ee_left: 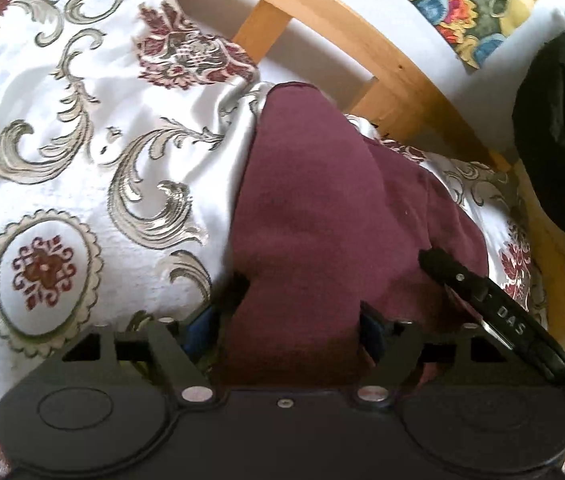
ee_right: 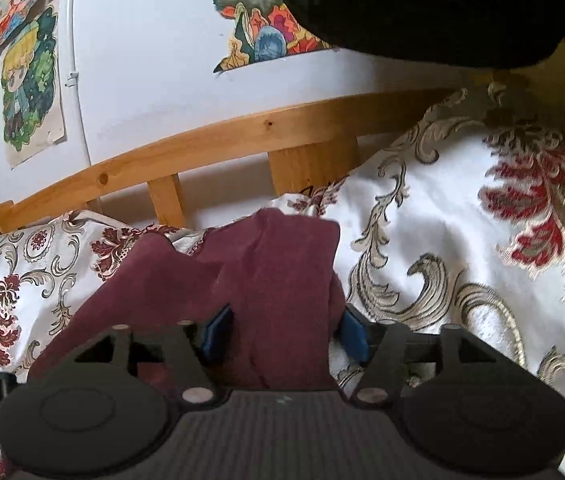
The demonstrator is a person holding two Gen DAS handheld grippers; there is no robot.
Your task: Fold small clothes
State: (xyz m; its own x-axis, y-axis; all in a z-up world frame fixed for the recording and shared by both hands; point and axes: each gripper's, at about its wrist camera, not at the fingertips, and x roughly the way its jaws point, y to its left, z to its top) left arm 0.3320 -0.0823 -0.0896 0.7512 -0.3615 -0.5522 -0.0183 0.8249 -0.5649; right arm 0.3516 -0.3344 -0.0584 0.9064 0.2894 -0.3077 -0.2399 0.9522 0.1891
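A small maroon garment (ee_left: 322,208) lies bunched on the floral bedspread (ee_left: 82,160), reaching toward the wooden bed rail. My left gripper (ee_left: 294,312) has its jaws on either side of the garment's near edge, the cloth filling the gap between them. The garment also shows in the right wrist view (ee_right: 274,280), where my right gripper (ee_right: 282,328) holds another part of it between its blue pads (ee_right: 216,330). The right gripper's black body (ee_left: 498,304) shows at the right in the left wrist view, touching the cloth.
A wooden bed rail (ee_left: 362,44) runs along the white wall behind the bedspread (ee_right: 462,240). Colourful drawings (ee_right: 30,80) hang on the wall. A black bulky item (ee_left: 562,132) sits at the right edge, and also at the top of the right wrist view (ee_right: 422,4).
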